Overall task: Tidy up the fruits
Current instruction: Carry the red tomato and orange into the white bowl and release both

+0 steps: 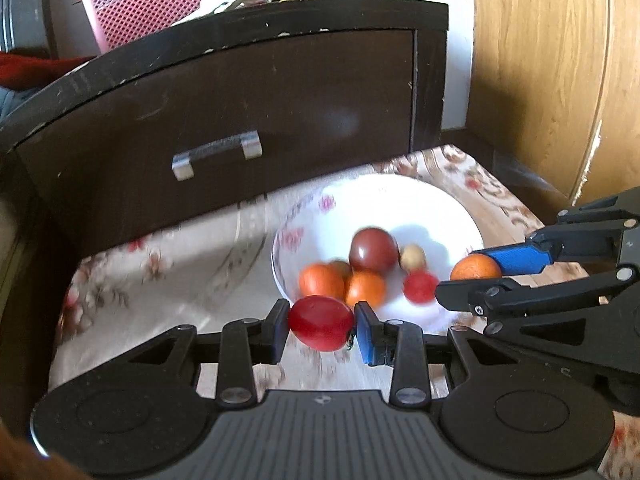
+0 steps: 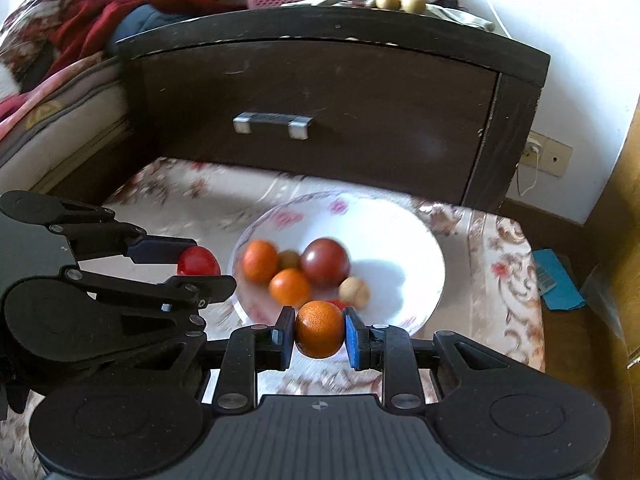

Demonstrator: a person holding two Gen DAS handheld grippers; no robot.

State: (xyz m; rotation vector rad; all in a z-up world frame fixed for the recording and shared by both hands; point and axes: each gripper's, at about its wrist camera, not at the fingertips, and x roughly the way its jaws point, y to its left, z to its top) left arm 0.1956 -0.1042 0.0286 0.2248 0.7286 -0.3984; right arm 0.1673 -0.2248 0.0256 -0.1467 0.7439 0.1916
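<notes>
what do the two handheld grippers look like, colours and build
Both match: the left gripper and right gripper have black linkage arms with silver rivets, a ribbed grey base flanked by round black discs, and blue pads inside the fingertips. No cables or sleeves show.

From my remote seat I saw a dark wooden nightstand (image 2: 320,120) with a metal drawer handle (image 2: 273,123), a pink mesh basket (image 1: 144,0) on top, a white wall (image 2: 560,40) with a socket (image 2: 546,154), and wood panelling (image 1: 560,80) to the right
</notes>
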